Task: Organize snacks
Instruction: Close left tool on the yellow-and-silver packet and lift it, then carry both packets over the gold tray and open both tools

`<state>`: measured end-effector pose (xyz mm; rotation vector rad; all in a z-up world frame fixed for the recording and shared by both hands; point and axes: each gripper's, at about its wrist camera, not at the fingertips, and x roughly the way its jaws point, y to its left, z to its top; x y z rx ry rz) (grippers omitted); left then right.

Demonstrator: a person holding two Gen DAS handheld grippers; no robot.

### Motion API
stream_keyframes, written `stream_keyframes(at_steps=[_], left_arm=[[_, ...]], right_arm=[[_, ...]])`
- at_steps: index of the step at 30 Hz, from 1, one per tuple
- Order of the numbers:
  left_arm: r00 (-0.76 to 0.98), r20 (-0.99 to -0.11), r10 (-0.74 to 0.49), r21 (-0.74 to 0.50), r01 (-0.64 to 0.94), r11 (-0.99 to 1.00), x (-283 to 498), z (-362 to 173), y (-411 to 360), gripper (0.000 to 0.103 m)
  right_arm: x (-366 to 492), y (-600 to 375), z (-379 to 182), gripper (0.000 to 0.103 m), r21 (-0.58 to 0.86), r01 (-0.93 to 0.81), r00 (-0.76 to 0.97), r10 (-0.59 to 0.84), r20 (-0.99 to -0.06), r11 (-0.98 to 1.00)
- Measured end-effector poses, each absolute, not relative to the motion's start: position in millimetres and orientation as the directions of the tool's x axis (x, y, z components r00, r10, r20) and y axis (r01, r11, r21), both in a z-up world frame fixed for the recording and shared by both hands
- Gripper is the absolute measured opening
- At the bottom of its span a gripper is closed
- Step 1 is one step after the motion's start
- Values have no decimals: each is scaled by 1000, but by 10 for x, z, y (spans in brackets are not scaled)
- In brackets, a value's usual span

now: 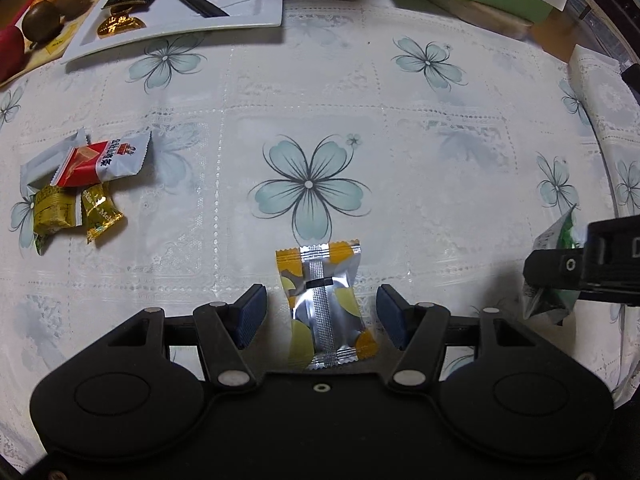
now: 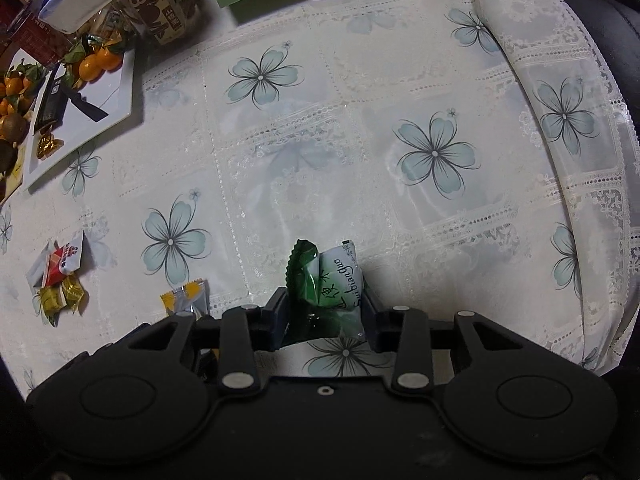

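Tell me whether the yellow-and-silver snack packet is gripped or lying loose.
Loose. The yellow-and-silver foil snack packet lies flat on the tablecloth between the open fingers of the left hand-held gripper, gaps either side.

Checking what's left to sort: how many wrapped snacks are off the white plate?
6: yellow snack between the open left tool, green snack in the right tool, four in the pile; more may hide beneath.
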<state>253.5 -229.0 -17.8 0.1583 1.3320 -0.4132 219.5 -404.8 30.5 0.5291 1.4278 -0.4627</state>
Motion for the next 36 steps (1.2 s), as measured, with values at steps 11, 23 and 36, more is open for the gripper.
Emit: stream_keyframes(at_steps=[11, 23, 36], left_arm=[[138, -970, -202, -151, 311, 938, 2548, -179, -2230, 42], [256, -961, -100, -18, 304, 953, 1905, 331, -1581, 42], [244, -969, -51, 7, 231, 973, 1168, 381, -616, 42]], right_arm=[[2143, -4075, 378, 39, 62, 595, 116, -10, -993, 802], [2064, -3899, 342, 39, 0, 545, 101, -65, -993, 838], [1123, -2860, 599, 39, 148, 416, 206, 66, -976, 897]])
